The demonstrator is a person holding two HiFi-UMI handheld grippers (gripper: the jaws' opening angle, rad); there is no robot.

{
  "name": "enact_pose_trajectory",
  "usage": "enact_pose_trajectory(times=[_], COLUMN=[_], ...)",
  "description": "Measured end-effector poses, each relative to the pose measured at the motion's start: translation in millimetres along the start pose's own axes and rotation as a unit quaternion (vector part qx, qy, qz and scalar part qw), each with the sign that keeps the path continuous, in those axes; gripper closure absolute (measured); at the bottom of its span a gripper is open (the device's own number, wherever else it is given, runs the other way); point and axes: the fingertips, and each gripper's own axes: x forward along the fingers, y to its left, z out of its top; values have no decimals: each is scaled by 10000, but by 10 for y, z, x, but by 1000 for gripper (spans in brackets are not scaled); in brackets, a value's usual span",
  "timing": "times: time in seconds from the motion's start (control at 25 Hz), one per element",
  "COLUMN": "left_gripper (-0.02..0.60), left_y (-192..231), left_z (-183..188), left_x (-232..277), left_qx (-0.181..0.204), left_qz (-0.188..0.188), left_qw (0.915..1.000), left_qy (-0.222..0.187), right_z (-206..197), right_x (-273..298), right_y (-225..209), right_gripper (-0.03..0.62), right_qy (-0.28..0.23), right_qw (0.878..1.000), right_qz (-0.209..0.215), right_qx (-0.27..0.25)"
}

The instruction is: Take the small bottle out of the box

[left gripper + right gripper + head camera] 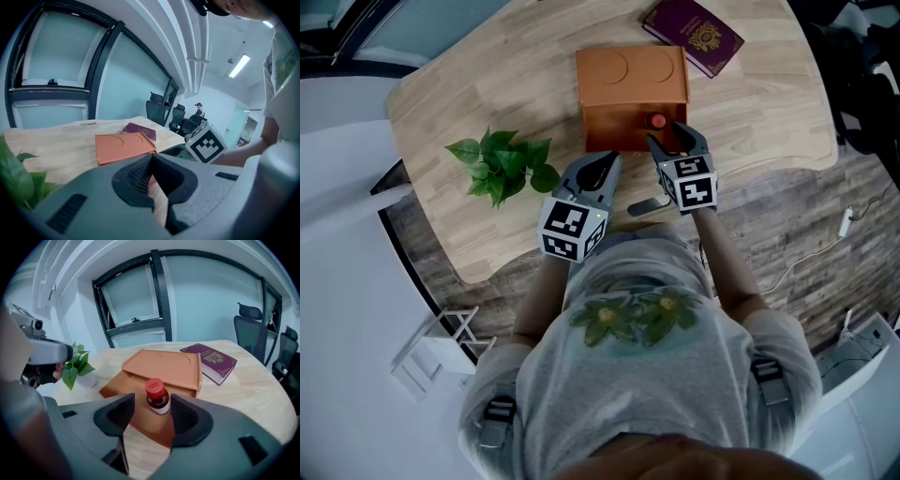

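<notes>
step: the grasp on the small bottle, which is not yet lifted out of the box.
bottle: upright, red cap up, in the open front part of the orange box, at its right-hand end in the head view.
right tongs: jaws apart and straddling the bottle. a gap shows on its left side, while the right pad is just beside it or touching (i cannot tell which). it looks bracketed, not clamped.
left tongs: tips together with nothing between them, held low beside the box front on the left. no contact with the box is visible.
next move: by my reading, close the right jaws squarely on the bottle's body below the cap, then raise it straight up clear of the box wall. the left tongs could steady the box if it shifts.
surroundings: the box sits on a wooden worktop, with a leafy plant to the left and a maroon booklet behind.
</notes>
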Motion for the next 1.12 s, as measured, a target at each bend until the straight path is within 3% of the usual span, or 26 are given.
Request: enact_pose_trajectory(times=[1.12], left_gripper=[574], left_y=[79], left_z=[-26], left_x=[52], left_qx=[-88], left_qz=[47], left_qw=[9999], left_qy=[46], right_z=[-195], right_x=[323], right_y=[-94], right_gripper=[382], right_qy=[533], right_qw=[9985], right_qz=[-21], right_qx=[-129])
